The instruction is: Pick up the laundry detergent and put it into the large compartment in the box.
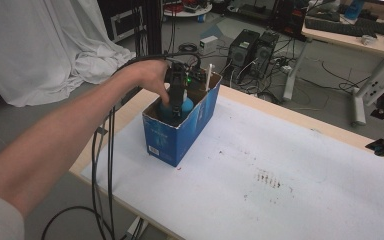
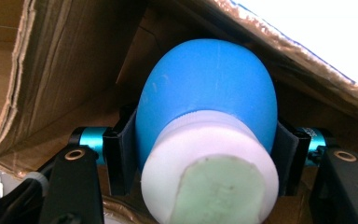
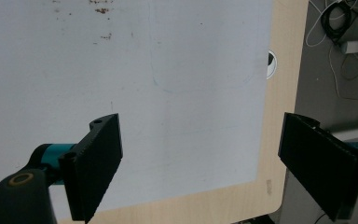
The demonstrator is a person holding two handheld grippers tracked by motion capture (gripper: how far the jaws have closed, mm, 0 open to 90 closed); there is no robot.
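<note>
We've got a bright blue bulb point(image 2: 205, 88) with a white collar and pale green tip, a blue box point(image 1: 180, 131) with brown inside, and a white worktop point(image 3: 121, 93) sheet speckled rusty brown.

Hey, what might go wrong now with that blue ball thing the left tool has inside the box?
1. The blue bulb is round and smooth, and the left tool pinches it only at its sides, so it might slip or squirt out when lifted.
2. The blue cardboard box is narrow with a torn flap overhead; the bulb or the tool could catch on it and drag or tip the box.
</note>
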